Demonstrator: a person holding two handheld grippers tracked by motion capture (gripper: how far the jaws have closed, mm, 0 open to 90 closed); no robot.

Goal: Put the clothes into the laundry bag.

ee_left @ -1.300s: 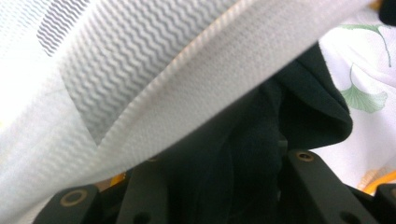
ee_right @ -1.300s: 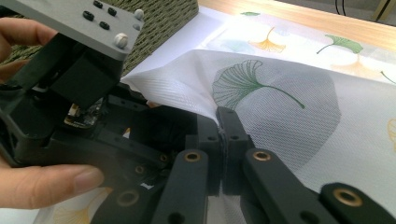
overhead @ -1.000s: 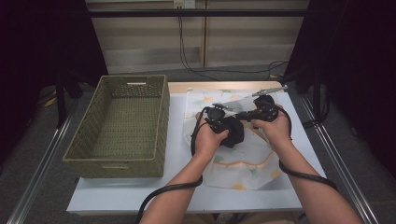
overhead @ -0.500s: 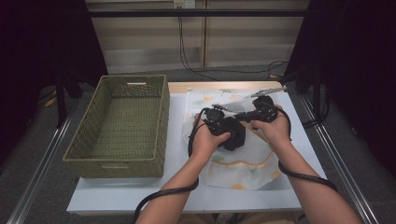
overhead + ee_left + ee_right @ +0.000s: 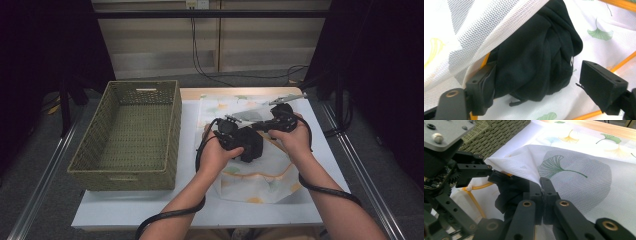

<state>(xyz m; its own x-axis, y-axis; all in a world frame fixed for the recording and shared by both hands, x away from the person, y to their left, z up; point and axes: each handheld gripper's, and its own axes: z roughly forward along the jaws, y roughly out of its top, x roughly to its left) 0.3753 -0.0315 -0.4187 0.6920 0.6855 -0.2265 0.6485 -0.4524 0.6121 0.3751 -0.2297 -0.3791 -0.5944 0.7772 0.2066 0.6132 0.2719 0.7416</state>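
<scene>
A woven olive-green basket [image 5: 131, 134], rectangular with an open-weave wall and a flat ribbed floor, stands well to the left of both grippers on the white table [image 5: 125, 210]. Right of it, the left gripper [image 5: 235, 137] sits over a bundle of black cloth [image 5: 536, 60], soft, matte and crumpled into rounded folds with a tiny pale tag on one side. Its jaws have just been opening: in the left gripper view the left jaw lies against the bundle's flank while the blocky right jaw stands clear of it, so the cloth lies released between them rather than pinched. The bundle rests at the mouth of a white mesh bag [image 5: 260, 175], a thin, semi-sheer pouch printed with green and yellow ginkgo leaves and edged in orange piping, whose fine zigzag weave drapes over the cloth just beyond the left jaws. Further right, the right gripper [image 5: 541, 195] is clenched on the bag's upper layer, its two black pads pressed flat together with the white mesh drawn up between them into a peaked fold, the black bundle lying just below and left of its tips.
</scene>
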